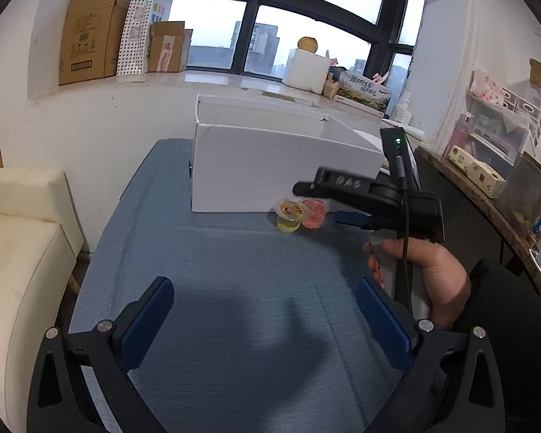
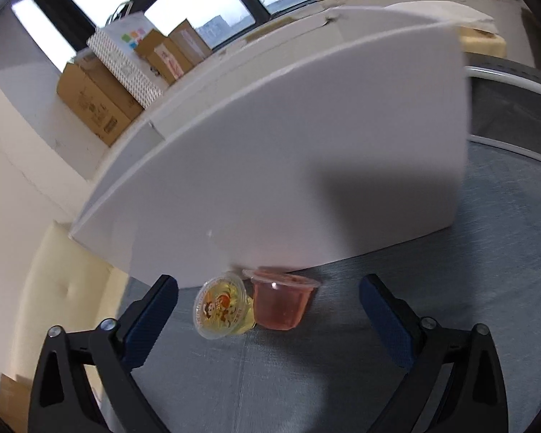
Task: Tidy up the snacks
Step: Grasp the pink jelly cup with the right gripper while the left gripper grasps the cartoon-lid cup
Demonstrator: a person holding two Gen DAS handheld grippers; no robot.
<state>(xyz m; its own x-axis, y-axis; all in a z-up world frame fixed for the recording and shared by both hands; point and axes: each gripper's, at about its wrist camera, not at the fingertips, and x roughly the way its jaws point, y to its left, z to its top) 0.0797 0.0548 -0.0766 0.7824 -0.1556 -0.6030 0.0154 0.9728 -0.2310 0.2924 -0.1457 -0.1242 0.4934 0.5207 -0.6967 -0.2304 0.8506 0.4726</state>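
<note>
Jelly cups, two: one yellow cup (image 2: 223, 306) and one pink cup (image 2: 281, 301), touching each other on the blue tabletop (image 1: 234, 270), just in front of the near face of the one large white box (image 1: 270, 169). Tongs, two sets: left tongs (image 1: 265, 321) at the near edge, right tongs (image 1: 315, 204) at the right beside the cups, carried by one visible hand (image 1: 425, 278). On the far windowsill: brown cardboard boxes, three at the left (image 1: 90, 36), one dotted paper bag (image 1: 140, 29) among them, one small white box (image 1: 306, 70) towards the right; one cream sofa (image 1: 21, 234) at the left.
</note>
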